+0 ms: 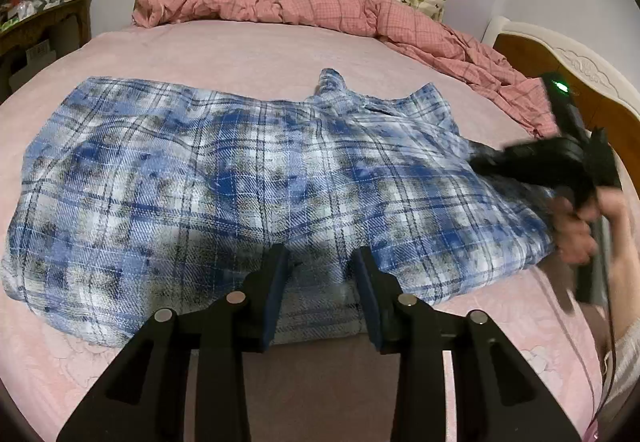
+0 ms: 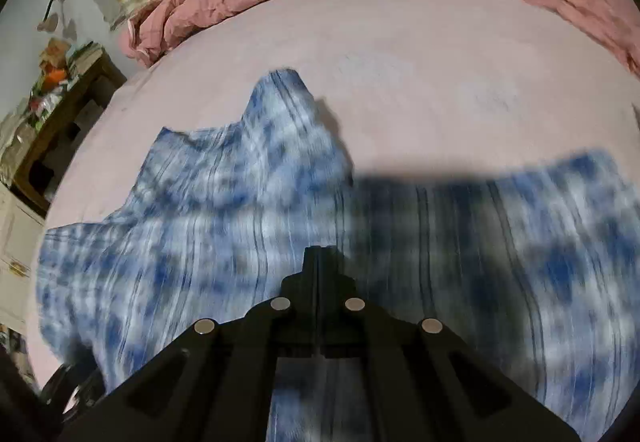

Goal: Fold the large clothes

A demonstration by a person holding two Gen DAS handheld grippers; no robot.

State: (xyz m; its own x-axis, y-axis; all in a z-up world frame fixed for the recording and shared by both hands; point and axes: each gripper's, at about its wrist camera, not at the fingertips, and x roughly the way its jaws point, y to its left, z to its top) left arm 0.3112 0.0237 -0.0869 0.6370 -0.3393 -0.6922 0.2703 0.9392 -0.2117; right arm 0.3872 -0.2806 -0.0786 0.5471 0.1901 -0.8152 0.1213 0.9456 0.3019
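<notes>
A blue plaid shirt (image 1: 248, 178) is lying spread on the pink bed (image 1: 248, 54). The left gripper (image 1: 320, 282) is resting at its near hem, fingers narrowly parted with cloth between them. The right gripper (image 2: 318, 262), fingers shut and empty, is hovering over the shirt's right side.

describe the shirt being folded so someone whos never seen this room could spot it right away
Start at the bed with the pink sheet. The shirt lies spread across its near half, in blue and white plaid. The only other cloth nearby is the crumpled pink checked quilt along the far edge.
</notes>
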